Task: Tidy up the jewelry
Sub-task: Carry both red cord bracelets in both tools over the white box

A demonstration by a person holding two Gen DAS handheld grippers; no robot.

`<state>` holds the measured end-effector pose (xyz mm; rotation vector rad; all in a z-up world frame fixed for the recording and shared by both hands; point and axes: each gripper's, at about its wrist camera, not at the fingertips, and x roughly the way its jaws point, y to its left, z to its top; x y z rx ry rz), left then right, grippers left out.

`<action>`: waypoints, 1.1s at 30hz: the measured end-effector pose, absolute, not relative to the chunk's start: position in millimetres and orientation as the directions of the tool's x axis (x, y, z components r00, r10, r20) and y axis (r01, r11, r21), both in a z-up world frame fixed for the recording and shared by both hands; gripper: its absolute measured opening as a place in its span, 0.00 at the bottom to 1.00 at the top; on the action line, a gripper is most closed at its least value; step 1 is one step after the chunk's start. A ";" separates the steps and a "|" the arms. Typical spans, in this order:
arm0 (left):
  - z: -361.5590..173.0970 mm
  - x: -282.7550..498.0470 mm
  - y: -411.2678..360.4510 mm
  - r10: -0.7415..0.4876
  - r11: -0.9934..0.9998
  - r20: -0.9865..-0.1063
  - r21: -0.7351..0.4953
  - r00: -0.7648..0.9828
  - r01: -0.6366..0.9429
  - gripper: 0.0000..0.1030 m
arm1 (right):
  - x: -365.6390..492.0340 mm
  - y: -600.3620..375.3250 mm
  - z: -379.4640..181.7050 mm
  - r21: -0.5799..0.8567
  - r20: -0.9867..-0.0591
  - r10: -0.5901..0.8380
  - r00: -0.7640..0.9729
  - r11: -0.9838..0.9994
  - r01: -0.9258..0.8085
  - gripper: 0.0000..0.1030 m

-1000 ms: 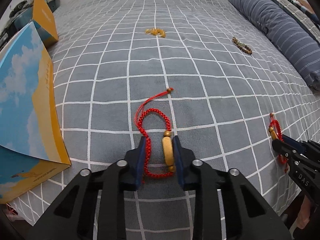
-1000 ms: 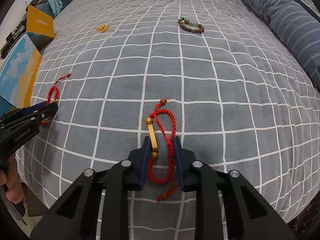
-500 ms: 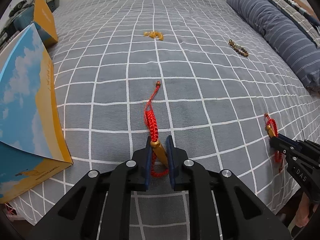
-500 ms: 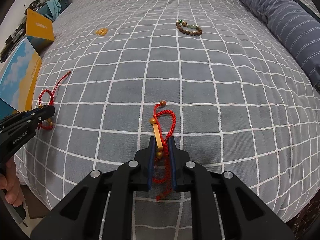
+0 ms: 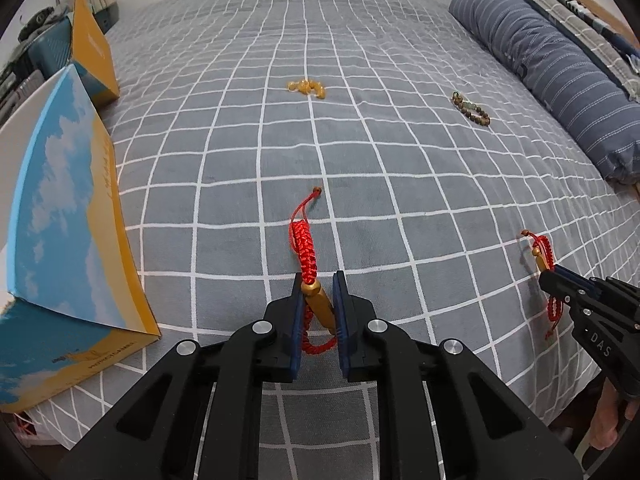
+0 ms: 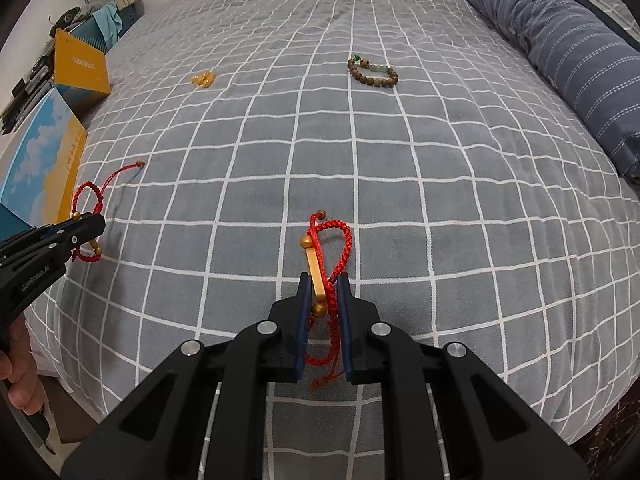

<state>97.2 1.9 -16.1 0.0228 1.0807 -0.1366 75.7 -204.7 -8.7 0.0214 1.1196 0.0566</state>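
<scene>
Two red braided cord bracelets with gold tube beads are on the grey checked bedspread. My left gripper [image 5: 318, 284] is shut on one red bracelet [image 5: 305, 244], its cord trailing forward on the bed; this gripper shows at the left of the right wrist view [image 6: 94, 224]. My right gripper [image 6: 323, 284] is shut on the other red bracelet [image 6: 322, 252], seen at the right in the left wrist view [image 5: 542, 254]. An amber bead bracelet [image 5: 307, 88] and a brown wooden bead bracelet [image 6: 372, 73] lie farther up the bed.
An open box with a blue-sky and yellow lid [image 5: 60, 216] stands at the bed's left edge, with a second yellow box [image 6: 81, 70] behind it. A striped blue bolster pillow [image 5: 560, 72] lies along the right side. The bed's front edge is just below the grippers.
Both grippers have closed on their red bracelets and lifted them slightly; the left bracelet's loop has been pulled out straight, the right one's loop narrowed.
</scene>
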 end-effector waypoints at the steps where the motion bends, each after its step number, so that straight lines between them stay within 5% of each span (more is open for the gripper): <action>1: -15.1 97.5 3.1 -0.100 0.992 -0.880 -0.049 0.465 0.120 0.13 | 75.9 -204.5 -7.1 0.047 -0.897 0.056 0.439 0.998 -0.033 0.12; 33: 68.5 101.1 50.0 -0.049 0.999 -0.806 -0.031 0.590 0.040 0.13 | 108.2 -164.8 76.4 0.025 -0.809 0.080 0.582 0.994 -0.103 0.12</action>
